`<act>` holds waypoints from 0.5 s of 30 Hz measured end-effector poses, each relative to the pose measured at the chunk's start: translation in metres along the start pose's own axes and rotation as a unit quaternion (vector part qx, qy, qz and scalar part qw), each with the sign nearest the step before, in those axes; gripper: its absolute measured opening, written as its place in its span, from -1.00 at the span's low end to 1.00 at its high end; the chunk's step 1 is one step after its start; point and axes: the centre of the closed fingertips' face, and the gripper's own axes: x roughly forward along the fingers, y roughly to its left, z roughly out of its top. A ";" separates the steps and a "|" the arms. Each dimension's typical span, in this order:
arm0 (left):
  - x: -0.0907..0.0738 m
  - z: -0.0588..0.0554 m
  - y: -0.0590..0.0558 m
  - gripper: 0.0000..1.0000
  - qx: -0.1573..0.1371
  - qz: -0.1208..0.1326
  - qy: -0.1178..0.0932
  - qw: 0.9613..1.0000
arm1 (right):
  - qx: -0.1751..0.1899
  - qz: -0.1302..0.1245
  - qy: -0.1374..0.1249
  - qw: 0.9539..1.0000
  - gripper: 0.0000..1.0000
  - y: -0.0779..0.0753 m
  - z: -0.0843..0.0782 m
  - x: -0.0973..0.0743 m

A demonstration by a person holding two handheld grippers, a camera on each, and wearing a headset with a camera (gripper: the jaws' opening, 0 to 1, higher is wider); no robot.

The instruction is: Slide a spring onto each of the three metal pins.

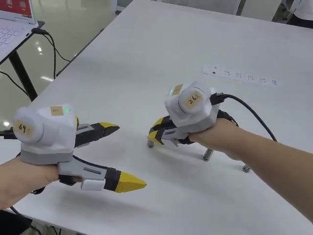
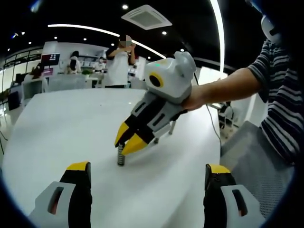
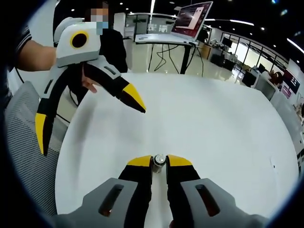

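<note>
Pinching the spring (image 1: 150, 143) at its upper end, the right gripper (image 1: 154, 132) has its yellow-tipped jaws pressed together on either side of the coil, which stands upright on the white table (image 1: 161, 49). In the right gripper view a bright metal top (image 3: 158, 160) sits between the two tips. Whether that top is a pin head cannot be told. The second spring (image 1: 208, 154) and third spring (image 1: 246, 168) stand upright on the table just behind the right hand (image 1: 220, 134), apart from each other and from the held one. Any pins inside them are too small to make out. The left gripper (image 1: 122, 155) hangs above the near left part of the table, jaws spread wide and holding nothing, pointing toward the right gripper and well apart from it. Nothing lies between the two tools. A black cable (image 1: 249, 110) runs from the back of the right gripper across the table toward the person's right. A white power strip (image 1: 242, 76) lies flat farther back, well apart from the springs. A laptop (image 1: 12, 22) sits on a separate dark stand beyond the table's left edge. A mesh chair (image 2: 251, 156) stands at the table edge beside the person's striped sleeve (image 2: 280, 95). A person (image 2: 118, 66) stands in the background beyond the table.
</note>
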 end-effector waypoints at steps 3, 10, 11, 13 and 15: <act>0.001 -0.001 -0.001 0.93 0.000 -0.001 0.002 1.000 | 0.005 -0.001 0.004 1.000 -0.79 0.000 -0.001 0.001; 0.004 0.003 -0.001 0.93 0.001 -0.006 0.002 1.000 | 0.038 -0.008 -0.025 0.999 -0.63 -0.002 0.005 -0.012; 0.004 0.005 -0.001 0.93 0.001 -0.006 0.002 1.000 | 0.044 -0.011 -0.030 0.999 -0.60 -0.003 0.006 -0.017; 0.006 0.008 -0.001 0.93 0.002 -0.008 0.000 1.000 | 0.050 -0.017 -0.042 0.998 -0.57 -0.004 0.007 -0.024; 0.008 0.010 -0.002 0.93 0.003 -0.010 -0.001 1.000 | 0.055 -0.016 -0.051 0.997 -0.57 -0.003 0.008 -0.029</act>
